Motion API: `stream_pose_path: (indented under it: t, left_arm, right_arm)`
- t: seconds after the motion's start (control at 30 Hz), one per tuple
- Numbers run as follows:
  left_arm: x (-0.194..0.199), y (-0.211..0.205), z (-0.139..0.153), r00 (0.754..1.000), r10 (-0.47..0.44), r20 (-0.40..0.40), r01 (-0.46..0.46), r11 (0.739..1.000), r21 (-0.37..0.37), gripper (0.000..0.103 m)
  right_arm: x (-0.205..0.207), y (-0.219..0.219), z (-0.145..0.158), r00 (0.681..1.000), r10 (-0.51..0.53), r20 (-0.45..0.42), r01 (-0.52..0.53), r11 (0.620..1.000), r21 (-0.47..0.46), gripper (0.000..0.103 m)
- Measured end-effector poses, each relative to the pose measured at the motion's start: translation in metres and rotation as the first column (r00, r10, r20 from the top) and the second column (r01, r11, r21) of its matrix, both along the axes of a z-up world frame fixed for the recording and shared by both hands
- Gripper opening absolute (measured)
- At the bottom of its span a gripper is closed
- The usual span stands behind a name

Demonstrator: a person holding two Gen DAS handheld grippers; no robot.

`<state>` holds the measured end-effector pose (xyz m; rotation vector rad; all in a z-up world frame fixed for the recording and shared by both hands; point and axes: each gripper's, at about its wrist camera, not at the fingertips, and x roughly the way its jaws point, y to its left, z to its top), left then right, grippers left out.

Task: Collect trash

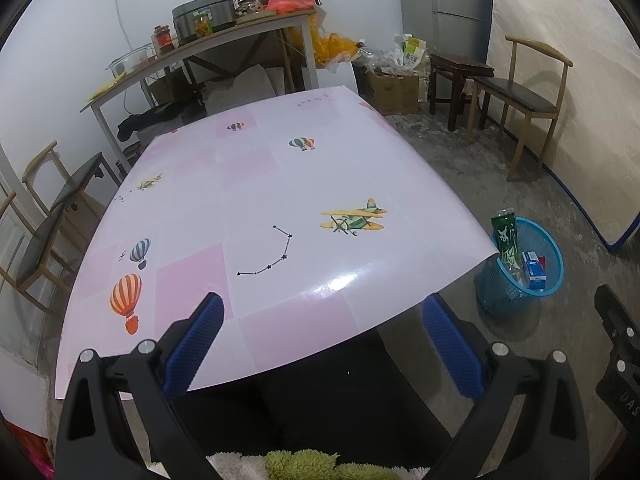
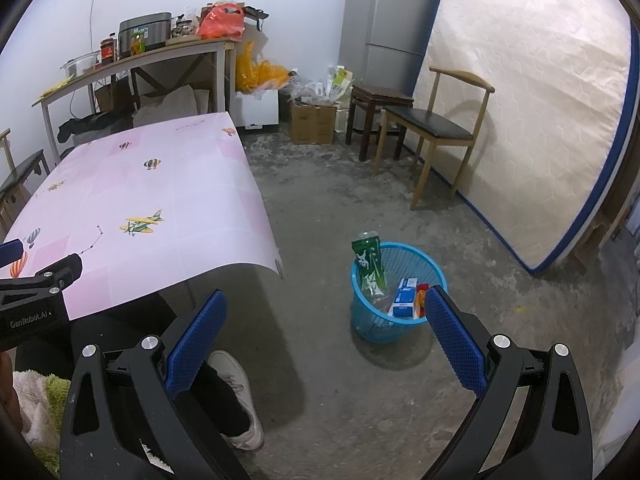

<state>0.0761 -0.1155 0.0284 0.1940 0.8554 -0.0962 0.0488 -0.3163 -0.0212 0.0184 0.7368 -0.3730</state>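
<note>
A blue mesh trash basket (image 2: 364,322) stands on the concrete floor right of the table; it also shows in the left wrist view (image 1: 496,300). In it stand a green bottle (image 2: 370,266), a blue-and-white box (image 2: 404,300) and a small red item (image 2: 421,289); the bottle (image 1: 506,240) and box (image 1: 534,270) also show in the left wrist view. My left gripper (image 1: 320,344) is open and empty over the near edge of the pink-clothed table (image 1: 248,208). My right gripper (image 2: 324,340) is open and empty above the floor, just short of the basket.
The table (image 2: 132,200) carries a printed cloth with balloons and planes. A wooden chair (image 2: 436,132), a dark stool (image 2: 380,100), a cardboard box (image 2: 312,124), a fridge (image 2: 388,20) and a leaning mattress (image 2: 532,108) stand around. A cluttered side table (image 2: 132,60) is behind. The person's shoe (image 2: 240,392) is below.
</note>
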Motion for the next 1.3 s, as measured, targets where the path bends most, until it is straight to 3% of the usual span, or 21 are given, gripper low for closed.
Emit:
stream_pose_path:
  t: [1.3]
  left_arm:
    - [0.0017, -0.0001, -0.0013, 1.0, -0.006, -0.009, 0.006, 1.0, 0.001, 0.097]
  right_arm:
    - [0.0014, -0.0009, 0.0011, 1.0, 0.005, -0.002, -0.005, 1.0, -0.003, 0.095]
